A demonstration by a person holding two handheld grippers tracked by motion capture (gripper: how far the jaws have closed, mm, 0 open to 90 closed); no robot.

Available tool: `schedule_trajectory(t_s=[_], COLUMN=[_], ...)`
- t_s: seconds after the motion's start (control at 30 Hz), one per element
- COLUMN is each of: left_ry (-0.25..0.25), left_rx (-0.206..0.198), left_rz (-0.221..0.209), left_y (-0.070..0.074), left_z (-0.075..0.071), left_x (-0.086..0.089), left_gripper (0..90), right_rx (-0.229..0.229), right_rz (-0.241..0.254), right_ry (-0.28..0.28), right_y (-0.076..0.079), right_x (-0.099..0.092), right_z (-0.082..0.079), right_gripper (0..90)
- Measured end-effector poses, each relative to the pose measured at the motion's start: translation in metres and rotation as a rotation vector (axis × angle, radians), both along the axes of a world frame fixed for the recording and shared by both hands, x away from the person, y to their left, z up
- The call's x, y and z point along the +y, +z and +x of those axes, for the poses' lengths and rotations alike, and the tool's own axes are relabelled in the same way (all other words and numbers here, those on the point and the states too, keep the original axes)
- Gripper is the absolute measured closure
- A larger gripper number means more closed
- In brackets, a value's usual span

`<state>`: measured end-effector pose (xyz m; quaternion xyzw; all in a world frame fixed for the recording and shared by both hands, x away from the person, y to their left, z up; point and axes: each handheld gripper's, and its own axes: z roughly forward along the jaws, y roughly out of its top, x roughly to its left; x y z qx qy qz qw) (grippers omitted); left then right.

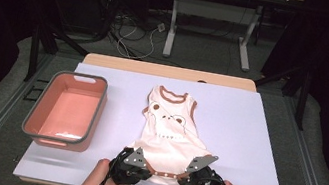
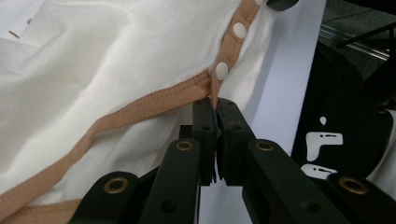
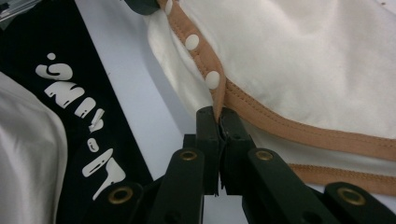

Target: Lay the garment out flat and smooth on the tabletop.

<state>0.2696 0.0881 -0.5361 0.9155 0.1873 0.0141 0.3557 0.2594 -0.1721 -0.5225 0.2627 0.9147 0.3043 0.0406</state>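
While a cream baby bodysuit (image 1: 168,128) lies flat near the middle of the white table (image 1: 246,136), neck toward the far edge, two hand-held grippers pinch its tan-trimmed snap hem at the near edge. Left gripper (image 2: 216,108) has its jaws clamped together on the hem's left end, just below a white snap (image 2: 221,70). Right gripper (image 3: 218,113) is clamped the same way on the hem's right end. A pink bin (image 1: 41,122) sits by the table's left edge.
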Motion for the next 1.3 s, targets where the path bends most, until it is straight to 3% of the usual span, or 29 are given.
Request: schedule_trajectory(t_s=[0.13,0.27,0.33,0.4,0.5,0.67,0.87,0.9,1.0,1.07,1.13,1.3], left_ry=[-0.019,-0.027,-0.019,-0.014,0.010,0.074,0.169,0.192,0.261,0.308,0.347,0.404], left_rx=[0.035,0.043,0.044,0.043,0.040,0.014,-0.028,-0.041,-0.072,-0.093,-0.135,-0.123], left_rz=[-0.001,0.038,0.056,0.056,0.052,0.059,0.046,0.050,0.061,0.068,0.109,0.103], left_y=[-0.001,-0.005,-0.007,-0.006,-0.004,0.000,0.003,0.003,0.002,0.002,0.001,-0.004], left_z=[-0.006,-0.009,-0.009,-0.008,-0.006,-0.001,0.007,0.008,0.012,0.014,0.015,0.023], left_x=[0.003,0.001,0.002,0.005,0.012,0.024,0.038,0.039,0.043,0.045,0.046,0.051], left_gripper=[85.9,82.4,78.4,70.1,58.5,46.9,46.3,46.3,47.0,48.9,49.7,51.9], right_rx=[0.035,0.053,0.059,0.070,0.054,0.008,-0.072,-0.092,-0.122,-0.133,-0.143,-0.144], right_rz=[-0.012,-0.021,-0.035,-0.018,0.010,0.025,0.001,0.015,-0.018,-0.021,-0.027,-0.030], right_ry=[0.020,0.039,0.042,0.037,0.000,-0.094,-0.201,-0.219,-0.268,-0.296,-0.325,-0.376], right_y=[-0.003,-0.007,-0.009,-0.008,-0.004,-0.002,-0.006,-0.007,-0.007,-0.009,-0.010,-0.012], right_x=[0.000,0.002,0.001,-0.002,-0.011,-0.028,-0.045,-0.048,-0.055,-0.060,-0.064,-0.070], right_z=[-0.005,-0.009,-0.007,-0.005,0.000,0.011,0.023,0.025,0.030,0.034,0.037,0.042], right_gripper=[88.6,86.5,74.5,64.0,54.8,49.9,53.2,53.8,55.4,56.9,58.2,59.8])
